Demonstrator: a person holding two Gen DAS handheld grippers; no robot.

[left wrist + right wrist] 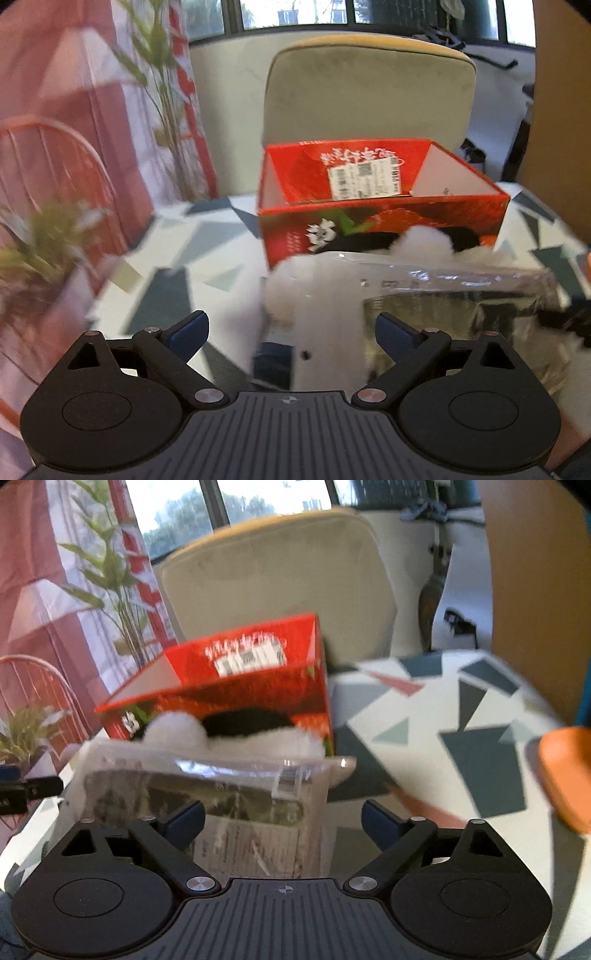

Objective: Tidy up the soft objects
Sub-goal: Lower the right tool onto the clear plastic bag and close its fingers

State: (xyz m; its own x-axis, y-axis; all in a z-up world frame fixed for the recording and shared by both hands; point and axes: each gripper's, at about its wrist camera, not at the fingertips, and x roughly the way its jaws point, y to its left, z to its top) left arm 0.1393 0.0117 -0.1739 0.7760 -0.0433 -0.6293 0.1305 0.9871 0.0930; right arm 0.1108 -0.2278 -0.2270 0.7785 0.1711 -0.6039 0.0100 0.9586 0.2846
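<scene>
In the left wrist view, our left gripper (291,334) stands spread wide with nothing between its blue pads, low in the frame. Just above it lies a clear plastic package (454,295) with white fluffy stuffing (314,288) spilling at its left end, touching the front wall of the open red box (384,218) at centre. We judge that a grab at the loose fluff alone could tear off a tuft and leave the package behind.

In the right wrist view, our right gripper (282,819) is likewise agape and empty, the package (207,794) at lower centre-left, the tilted-looking box (236,686) behind it. The slick film may slip through our pads, or a push may shove the light box across the patterned table (461,738).
</scene>
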